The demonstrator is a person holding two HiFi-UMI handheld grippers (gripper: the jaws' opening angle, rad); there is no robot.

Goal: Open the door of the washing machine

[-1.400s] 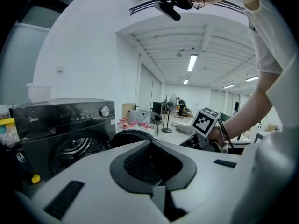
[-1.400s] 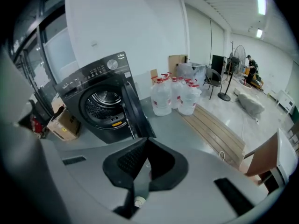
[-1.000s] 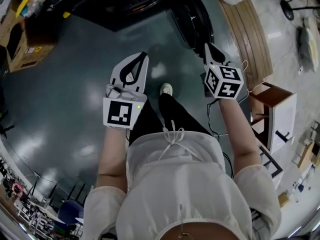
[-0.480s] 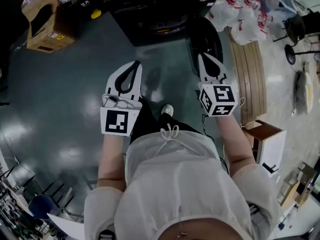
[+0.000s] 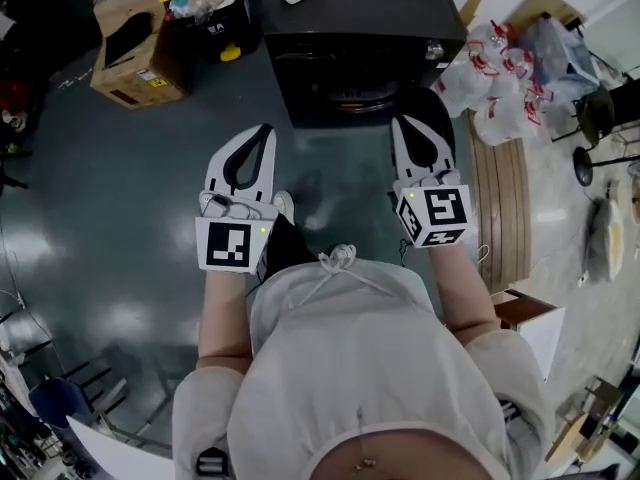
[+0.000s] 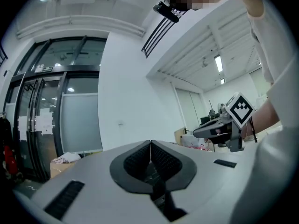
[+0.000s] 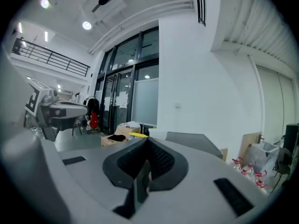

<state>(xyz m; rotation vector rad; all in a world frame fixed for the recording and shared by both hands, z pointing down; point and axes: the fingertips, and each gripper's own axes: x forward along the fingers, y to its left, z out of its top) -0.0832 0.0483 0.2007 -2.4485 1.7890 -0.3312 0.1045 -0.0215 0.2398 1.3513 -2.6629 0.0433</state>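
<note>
- Washer [image 5: 350, 28] sits nearer than a second ago; approach under way, no contact yet.
- Left gripper [image 5: 262, 133], right gripper [image 5: 404, 124]: both clenched, empty, just short of washer.

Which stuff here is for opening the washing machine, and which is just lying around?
For the job:
black box-shaped washing machine
left gripper, shut and empty
right gripper, shut and empty

Just lying about:
brown cardboard box
white plastic bags with red print
pale wooden slats
</note>
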